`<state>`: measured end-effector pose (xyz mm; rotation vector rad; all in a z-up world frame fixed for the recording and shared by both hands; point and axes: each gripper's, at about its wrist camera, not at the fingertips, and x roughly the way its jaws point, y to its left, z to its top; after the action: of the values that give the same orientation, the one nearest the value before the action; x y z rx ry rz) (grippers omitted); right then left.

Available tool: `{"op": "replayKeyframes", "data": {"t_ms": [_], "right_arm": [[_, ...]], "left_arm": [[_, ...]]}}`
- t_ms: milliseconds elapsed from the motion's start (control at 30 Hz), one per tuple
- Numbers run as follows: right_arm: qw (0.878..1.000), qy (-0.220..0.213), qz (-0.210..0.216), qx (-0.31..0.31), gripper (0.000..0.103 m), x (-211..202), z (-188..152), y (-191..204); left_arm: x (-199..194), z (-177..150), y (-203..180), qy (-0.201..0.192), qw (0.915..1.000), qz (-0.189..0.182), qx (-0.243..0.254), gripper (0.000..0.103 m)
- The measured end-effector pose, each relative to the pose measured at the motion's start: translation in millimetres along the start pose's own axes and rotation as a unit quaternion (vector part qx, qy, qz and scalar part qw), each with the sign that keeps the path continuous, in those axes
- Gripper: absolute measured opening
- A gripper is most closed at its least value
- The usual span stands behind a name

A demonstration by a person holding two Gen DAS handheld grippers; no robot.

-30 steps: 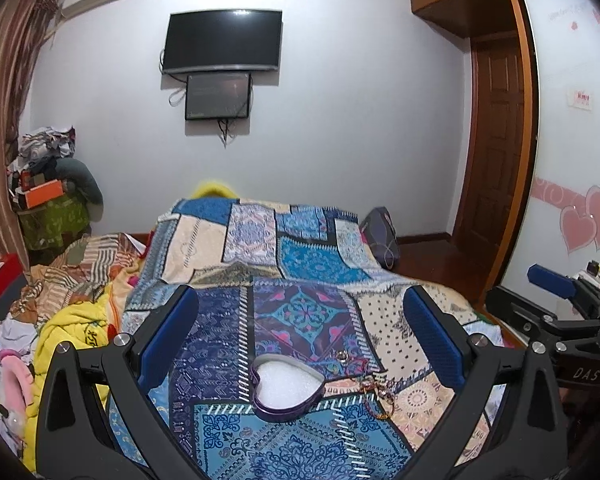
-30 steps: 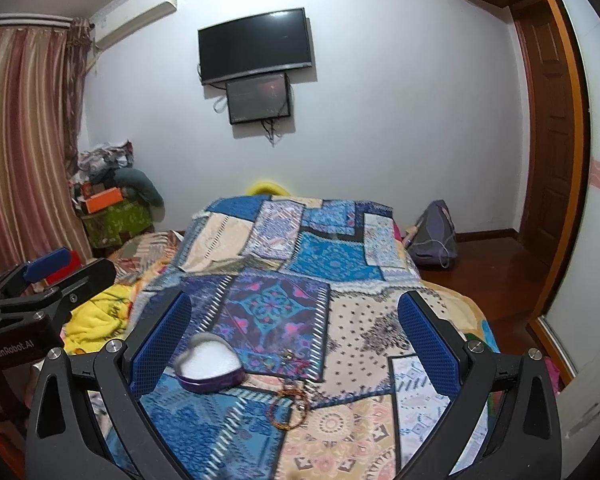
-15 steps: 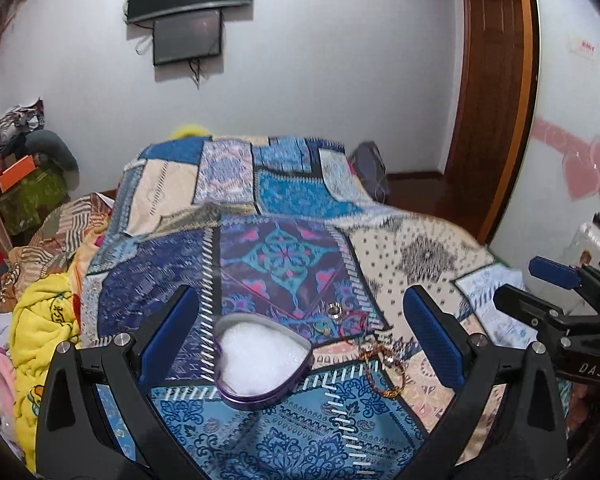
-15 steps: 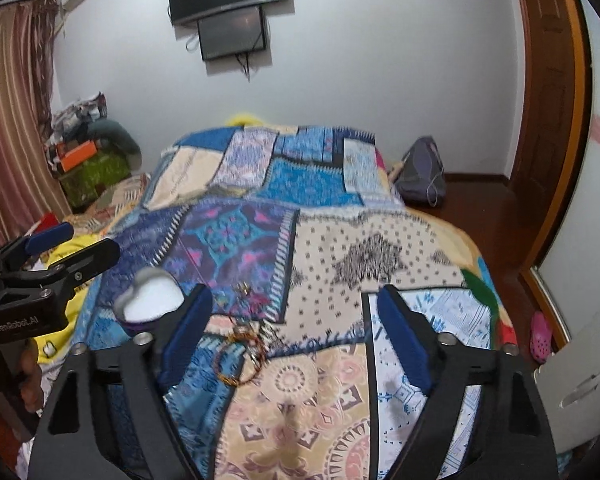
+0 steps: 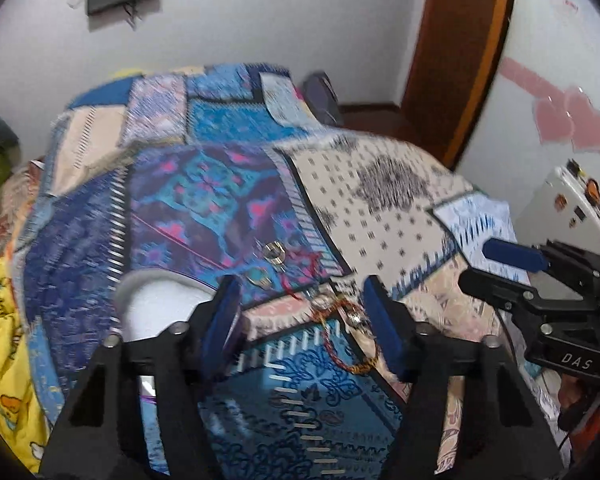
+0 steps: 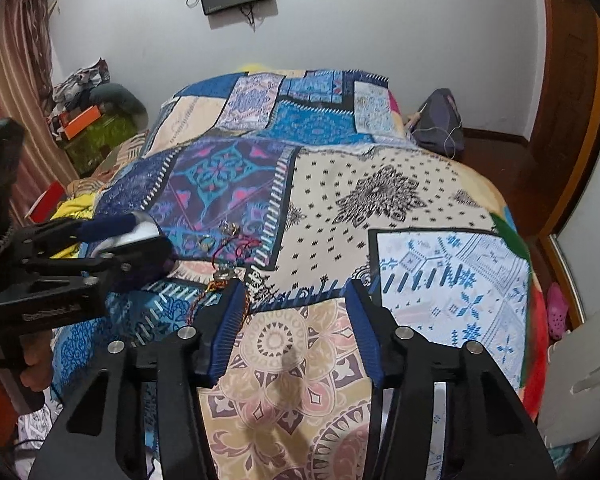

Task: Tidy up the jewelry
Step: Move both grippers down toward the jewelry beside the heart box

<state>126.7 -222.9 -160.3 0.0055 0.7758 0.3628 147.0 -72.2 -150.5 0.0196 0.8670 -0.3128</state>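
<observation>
The likeliest trouble, it is judged, is a poor grip: the beaded bracelet (image 5: pixel 350 338) is thin and lies flat on a soft patchwork quilt (image 5: pixel 380 200), so cloth could be pinched along with it, or the loop could slip out as the fingers close. A red thread (image 5: pixel 300 276) is seen running near the bracelet's upper end, and it cannot be told whether the two are tangled; if they are, the ring (image 5: pixel 275 252) and the small pendant (image 5: pixel 259 276) could be dragged across the quilt.

The left gripper (image 5: pixel 302 320) is held partly open over the bracelet, with nothing gripped. The right gripper (image 6: pixel 296 314) is also held partly open and empty, above the quilt just right of the jewelry.

A heart-shaped box (image 5: pixel 156 304) is set on the quilt just left of the jewelry. Only a white lining is seen inside it; part of it is hidden behind the left gripper's finger, so no jewelry can be confirmed in it.
</observation>
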Motion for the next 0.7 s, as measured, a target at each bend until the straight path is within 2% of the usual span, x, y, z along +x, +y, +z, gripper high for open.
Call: {"op": "replayKeyframes", "data": {"t_ms": [100, 200, 400, 633, 700], "right_arm": [[1.000, 0.007, 0.006, -0.002, 0.043, 5.2, -1.3, -0.3], [1.000, 0.014, 0.016, -0.003, 0.040, 9.2, -2.8, -0.8], [0.998, 0.032, 0.047, -0.011, 0.035, 20.6, -3.6, 4.7], [0.995, 0.055, 0.077, -0.033, 0.022, 41.6, -2.0, 20.3], [0.994, 0.061, 0.082, -0.039, 0.021, 47.0, -2.0, 24.8]], "left_arm": [[20.4, -3.8, -2.9, 0.039, 0.9991, -0.016, 0.007, 0.041], [35.2, -10.1, -5.0, 0.067, 0.9972, -0.029, 0.016, 0.034], [45.7, -20.3, -7.0, 0.089, 0.9950, -0.029, 0.035, 0.030], [49.8, -25.3, 7.6, 0.102, 0.9939, -0.034, 0.022, 0.028], [50.0, -25.7, 9.5, 0.101, 0.9940, -0.037, 0.019, 0.027]]}}
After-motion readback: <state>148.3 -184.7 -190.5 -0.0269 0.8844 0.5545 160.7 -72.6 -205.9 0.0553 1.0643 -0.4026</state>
